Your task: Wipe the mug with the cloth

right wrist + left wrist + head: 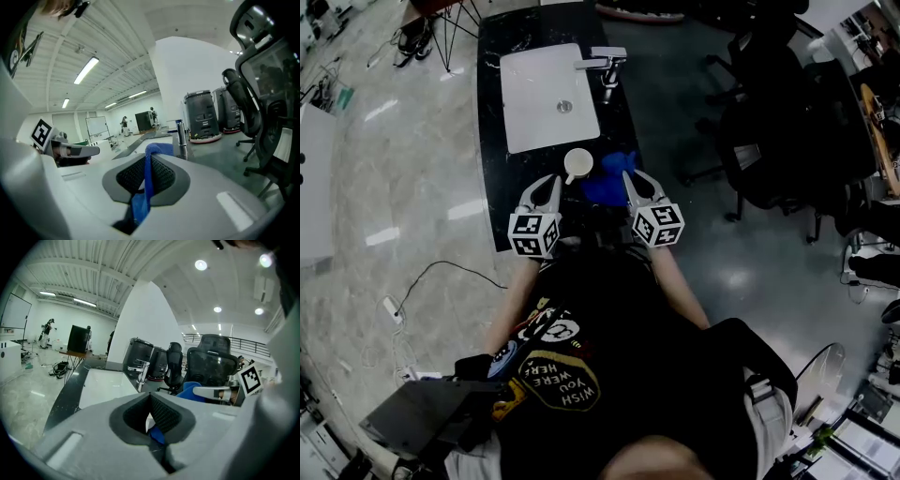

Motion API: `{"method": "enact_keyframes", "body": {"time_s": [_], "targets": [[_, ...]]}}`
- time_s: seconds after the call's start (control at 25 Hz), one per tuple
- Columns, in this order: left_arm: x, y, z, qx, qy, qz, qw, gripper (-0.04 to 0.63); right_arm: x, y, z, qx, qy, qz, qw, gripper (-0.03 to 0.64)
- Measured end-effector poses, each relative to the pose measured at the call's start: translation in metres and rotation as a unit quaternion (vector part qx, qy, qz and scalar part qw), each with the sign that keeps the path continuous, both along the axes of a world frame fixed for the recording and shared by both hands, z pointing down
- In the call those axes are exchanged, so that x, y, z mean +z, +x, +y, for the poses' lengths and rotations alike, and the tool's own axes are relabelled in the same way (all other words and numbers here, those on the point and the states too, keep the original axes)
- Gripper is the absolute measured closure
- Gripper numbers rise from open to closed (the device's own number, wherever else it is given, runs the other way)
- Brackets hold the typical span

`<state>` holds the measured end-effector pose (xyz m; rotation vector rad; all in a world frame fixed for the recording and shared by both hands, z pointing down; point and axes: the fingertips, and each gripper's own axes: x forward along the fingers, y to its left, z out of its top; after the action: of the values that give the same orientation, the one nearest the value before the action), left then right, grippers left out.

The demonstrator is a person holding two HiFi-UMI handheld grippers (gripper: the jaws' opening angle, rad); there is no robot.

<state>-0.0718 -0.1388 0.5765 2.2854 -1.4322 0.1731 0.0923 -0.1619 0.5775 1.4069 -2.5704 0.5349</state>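
- Right gripper view: the right gripper [148, 168] has its fingers pressed together on the cloth [139, 208]. A blue fold runs up between the pads and curls over the tips. I judge that hold deep enough to drag the cloth over the mug without it slipping.
- Left gripper view: the left gripper [150, 405] has its fingers closed, with the tips meeting. A sliver of white and blue shows low in the gap. Whether that is pinched cloth or only something seen beyond, I cannot tell.
- Head view: the cloth bunches from the right gripper's tips toward the mug [577, 164]. The mug stands upright on the table [499, 192], just beside the cloth. It is a little ahead of and between the two grippers, nearer the left one's tips.
- The mug looks ungripped, so wiping seems not yet begun. The left gripper is probably placed there to steady it.
- Beyond lie the sink [546, 94] and tap [607, 62], well apart from both grippers.
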Motion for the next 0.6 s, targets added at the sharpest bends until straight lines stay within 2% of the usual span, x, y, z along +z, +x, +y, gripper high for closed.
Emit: {"method": "enact_keyframes", "body": {"time_s": [0.12, 0.2, 0.32, 0.4, 0.52, 0.6], "targets": [[0.000, -0.005, 0.004, -0.006, -0.003, 0.008, 0.9999, 0.592, 0.008, -0.010, 0.005, -0.028, -0.025, -0.014, 0.999, 0.594], [0.000, -0.007, 0.006, -0.009, -0.003, 0.011, 0.9999, 0.592, 0.009, -0.015, 0.010, -0.041, -0.030, -0.022, 0.998, 0.528], [-0.003, -0.008, 0.009, -0.009, -0.002, 0.015, 0.9999, 0.592, 0.002, -0.017, 0.013, -0.046, -0.023, -0.036, 0.998, 0.462], [-0.004, -0.006, 0.010, -0.007, -0.002, 0.018, 0.9998, 0.592, -0.004, -0.016, 0.014, -0.043, -0.018, -0.050, 0.998, 0.451], [-0.004, -0.002, 0.012, -0.002, -0.002, 0.020, 0.9998, 0.592, -0.013, -0.015, 0.017, -0.043, -0.012, -0.071, 0.996, 0.383], [-0.004, 0.000, 0.012, -0.001, -0.001, 0.021, 0.9998, 0.592, -0.017, -0.013, 0.018, -0.043, -0.005, -0.073, 0.996, 0.376]]}}
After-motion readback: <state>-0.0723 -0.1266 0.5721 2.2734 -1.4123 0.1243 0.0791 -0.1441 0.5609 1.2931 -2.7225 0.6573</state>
